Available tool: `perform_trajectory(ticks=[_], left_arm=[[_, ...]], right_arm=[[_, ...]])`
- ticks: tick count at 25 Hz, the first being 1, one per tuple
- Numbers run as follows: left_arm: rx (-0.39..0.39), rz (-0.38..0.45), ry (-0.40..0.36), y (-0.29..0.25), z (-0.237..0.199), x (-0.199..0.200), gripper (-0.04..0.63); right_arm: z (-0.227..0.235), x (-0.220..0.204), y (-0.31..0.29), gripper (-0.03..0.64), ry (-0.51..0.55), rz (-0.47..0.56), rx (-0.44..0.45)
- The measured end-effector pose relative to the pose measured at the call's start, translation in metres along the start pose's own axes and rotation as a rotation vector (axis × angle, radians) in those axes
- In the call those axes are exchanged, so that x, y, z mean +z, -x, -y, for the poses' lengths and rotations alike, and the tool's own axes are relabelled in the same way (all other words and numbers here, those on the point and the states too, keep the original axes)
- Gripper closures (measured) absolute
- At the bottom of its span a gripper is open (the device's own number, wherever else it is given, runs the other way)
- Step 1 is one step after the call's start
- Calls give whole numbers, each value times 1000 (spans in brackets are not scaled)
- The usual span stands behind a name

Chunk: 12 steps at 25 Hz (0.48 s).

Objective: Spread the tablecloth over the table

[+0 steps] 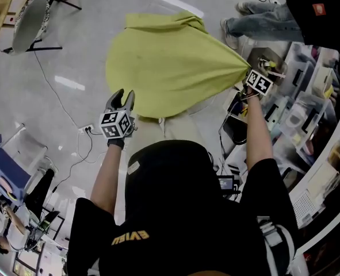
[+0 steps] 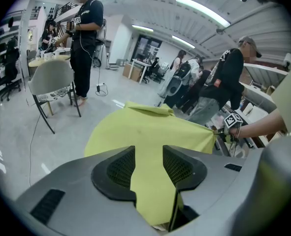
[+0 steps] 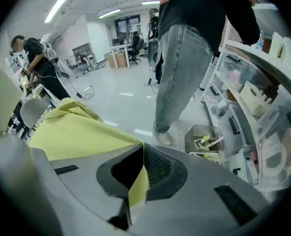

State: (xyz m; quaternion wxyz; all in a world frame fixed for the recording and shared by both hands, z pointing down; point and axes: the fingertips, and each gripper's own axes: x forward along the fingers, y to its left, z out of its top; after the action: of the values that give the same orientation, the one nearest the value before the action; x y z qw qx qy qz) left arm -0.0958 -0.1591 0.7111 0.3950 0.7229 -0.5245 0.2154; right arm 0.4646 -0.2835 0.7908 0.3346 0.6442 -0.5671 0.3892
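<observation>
The tablecloth (image 1: 170, 73) is a thin, soft, yellow-green fabric with a matt surface and shallow creases. It lies in the upper middle of the head view, above a glossy pale grey floor (image 1: 72, 56); what bears it from below cannot be told. Its outline there is a teardrop, broad and rounded at the left and drawn to a tight point at the right. Its long axis therefore runs left to right across the frame, with the point aimed at the right edge. The far edge, at the top, is folded back on itself into a ridge. The right gripper (image 3: 142, 154) has its dark, ribbed pads pressed together on that pointed corner, with a sliver of fabric showing between them. The left gripper (image 2: 148, 149) sits at the cloth's lower left edge with its jaws spread. Fabric fills the gap between its mesh-textured pads, and whether they touch it cannot be told. Both grippers have smooth grey plastic bodies, and a cube (image 1: 116, 123) with black-and-white square markers rides on the left one. At the right of the head view stand clear plastic bins (image 1: 301, 115), their contents too small to name. In the right gripper view an open grey box (image 3: 204, 140) sits on the floor with yellow and white bits in it, just beside a person in blue jeans (image 3: 179, 68). A grey shell chair (image 2: 51, 77) on thin black legs stands at the left of the left gripper view.
</observation>
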Motion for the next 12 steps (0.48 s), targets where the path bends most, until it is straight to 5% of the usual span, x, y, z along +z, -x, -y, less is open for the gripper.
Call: perform_trajectory(ticks=[8,12], left_arm=[[9,18,16,9,-4,1,408],[6,40,18,14,-1,5,408]], right_arm=[[7,-3,-2,606,-52,-21,-68],[16,-27,-2,552,-140,-69,-81]])
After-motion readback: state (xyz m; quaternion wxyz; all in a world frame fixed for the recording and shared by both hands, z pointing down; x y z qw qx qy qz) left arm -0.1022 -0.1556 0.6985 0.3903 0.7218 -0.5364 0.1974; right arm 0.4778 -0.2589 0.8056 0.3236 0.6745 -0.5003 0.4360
